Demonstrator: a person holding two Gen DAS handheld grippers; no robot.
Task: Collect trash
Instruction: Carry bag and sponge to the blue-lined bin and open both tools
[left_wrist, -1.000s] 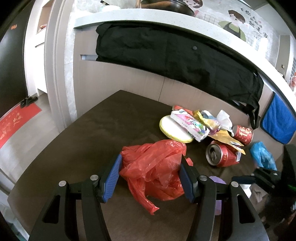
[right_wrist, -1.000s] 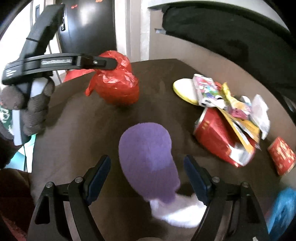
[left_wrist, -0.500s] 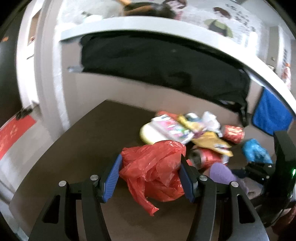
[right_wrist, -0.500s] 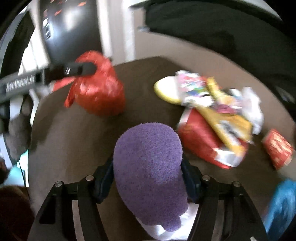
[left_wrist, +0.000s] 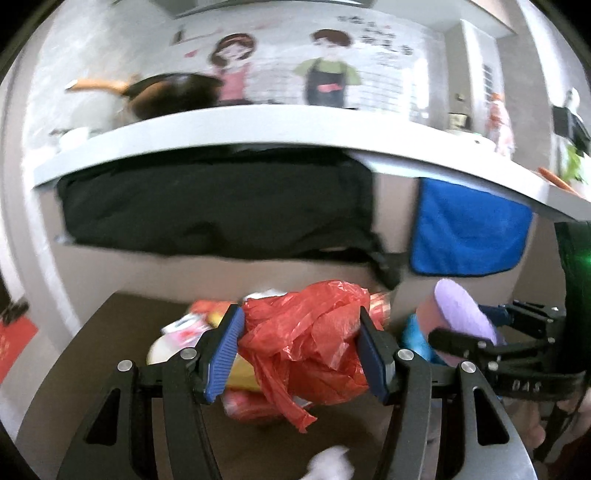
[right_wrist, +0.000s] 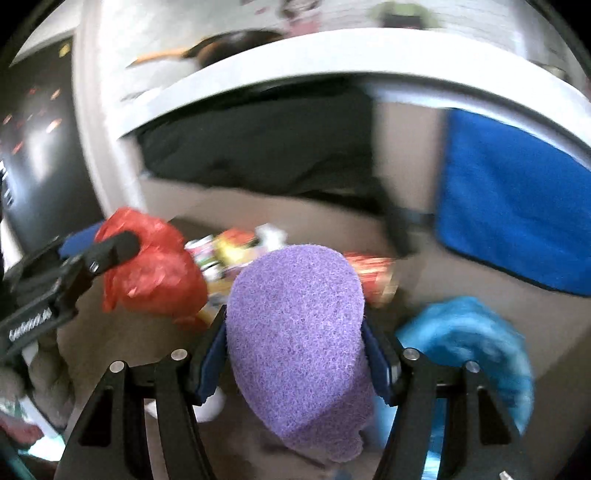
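Both grippers lifted, each clamped on its load

The left gripper (left_wrist: 299, 350) grips a crumpled red bag (left_wrist: 314, 332), its tail hanging down; the right gripper (right_wrist: 295, 354), whose jaws have just closed, squeezes a purple sponge (right_wrist: 295, 343), long axis pointing away from it. Since a second ago both have risen off the brown table (left_wrist: 103, 332). Behind them, the wrappers (right_wrist: 225, 251) are blurred and half hidden.

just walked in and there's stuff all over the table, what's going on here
A person is clearing trash with a handheld gripper in each hand. The left gripper is clamped on a crumpled red plastic bag, and the right gripper has just closed on a purple fuzzy pad. Both are held above the brown table, where a pile of wrappers and a blue bag still lie.
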